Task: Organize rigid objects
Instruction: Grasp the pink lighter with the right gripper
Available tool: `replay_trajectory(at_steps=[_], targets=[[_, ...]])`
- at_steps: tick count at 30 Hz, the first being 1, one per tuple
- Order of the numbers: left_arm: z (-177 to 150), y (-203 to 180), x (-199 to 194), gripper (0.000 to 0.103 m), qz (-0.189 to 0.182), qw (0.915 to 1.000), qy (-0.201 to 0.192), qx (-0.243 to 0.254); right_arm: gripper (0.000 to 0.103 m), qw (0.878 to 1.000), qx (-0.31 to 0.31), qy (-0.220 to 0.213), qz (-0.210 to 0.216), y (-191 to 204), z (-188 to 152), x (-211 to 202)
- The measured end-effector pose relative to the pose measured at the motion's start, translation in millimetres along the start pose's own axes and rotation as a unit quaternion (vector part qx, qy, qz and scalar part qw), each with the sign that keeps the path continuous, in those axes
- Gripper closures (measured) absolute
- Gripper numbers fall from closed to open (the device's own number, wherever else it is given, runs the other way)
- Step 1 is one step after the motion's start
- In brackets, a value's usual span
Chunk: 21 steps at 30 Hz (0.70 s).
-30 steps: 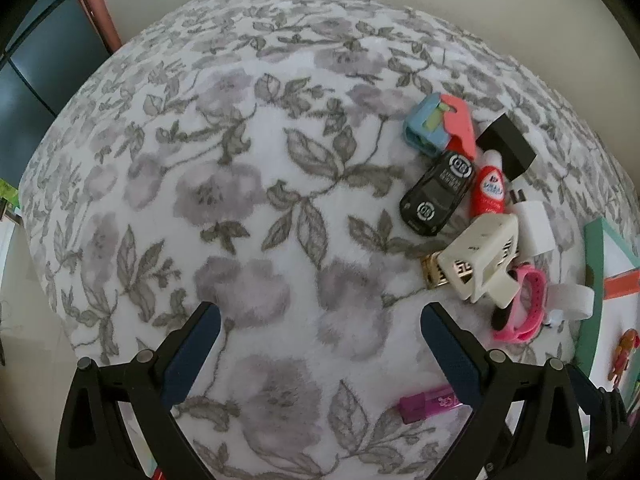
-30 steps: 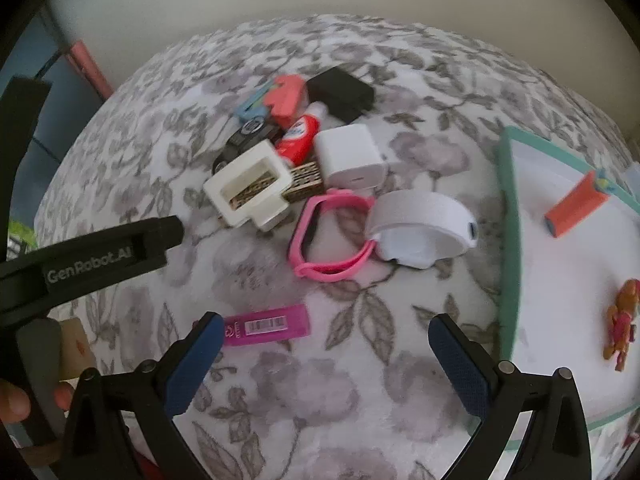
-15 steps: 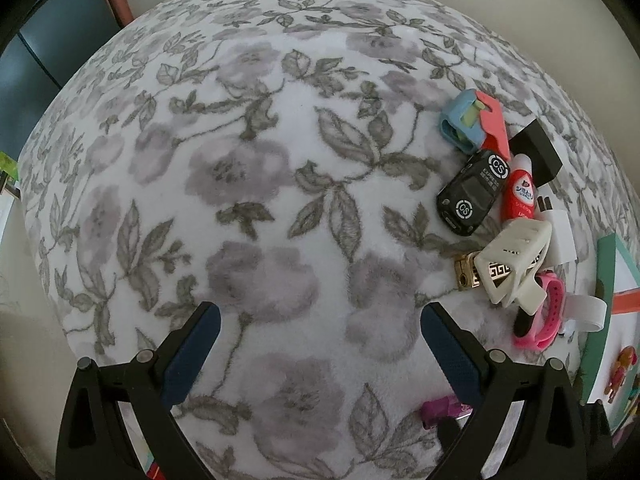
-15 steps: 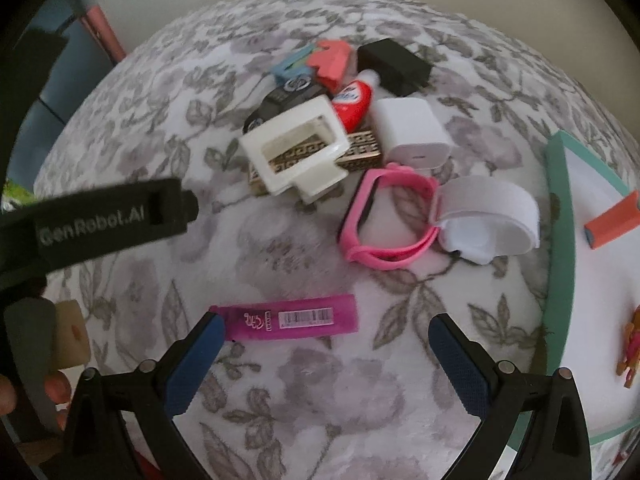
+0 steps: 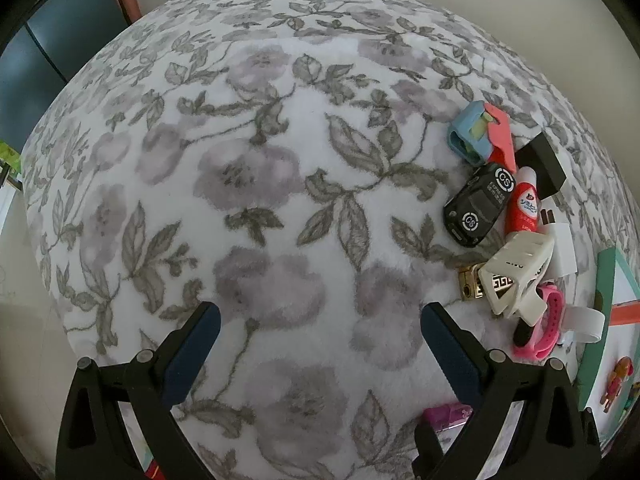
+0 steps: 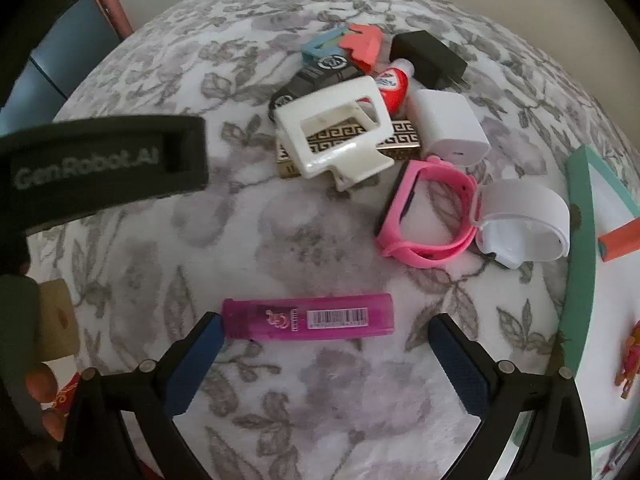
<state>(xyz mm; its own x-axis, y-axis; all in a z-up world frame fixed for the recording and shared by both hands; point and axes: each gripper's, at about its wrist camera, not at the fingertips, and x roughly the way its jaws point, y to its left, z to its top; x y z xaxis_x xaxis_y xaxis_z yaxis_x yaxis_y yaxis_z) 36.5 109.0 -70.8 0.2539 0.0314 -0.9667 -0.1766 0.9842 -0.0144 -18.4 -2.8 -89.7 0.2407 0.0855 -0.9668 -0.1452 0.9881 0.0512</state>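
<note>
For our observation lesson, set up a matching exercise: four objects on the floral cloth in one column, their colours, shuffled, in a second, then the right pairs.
Objects:
1. lighter
2. wristband
3. hair claw clip
4. toy car

Colours:
A. black
B. cream white
C. magenta
D. pink

Pairs: 1-C, 2-D, 3-B, 4-A
</note>
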Motion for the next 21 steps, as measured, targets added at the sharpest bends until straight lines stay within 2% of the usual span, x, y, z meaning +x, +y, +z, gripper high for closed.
replay_trajectory(at_steps=[6,13,21], targets=[[2,-7,-5,0.003,-0.014,0.9999,-0.007,0.004,0.001,1.0,0.016,0.002,-0.01,-16,-3,-1],[8,-13,-21,0.003,-0.036,0.9988,-0.034,0.0,0.004,1.0,0.024,0.001,-0.013,-29,-2,-5],[9,-25,-29,0.003,-0.066,0.9962,-0.053,0.018,0.017,1.0,0.021,-0.001,-0.018,-33,-2,-11]])
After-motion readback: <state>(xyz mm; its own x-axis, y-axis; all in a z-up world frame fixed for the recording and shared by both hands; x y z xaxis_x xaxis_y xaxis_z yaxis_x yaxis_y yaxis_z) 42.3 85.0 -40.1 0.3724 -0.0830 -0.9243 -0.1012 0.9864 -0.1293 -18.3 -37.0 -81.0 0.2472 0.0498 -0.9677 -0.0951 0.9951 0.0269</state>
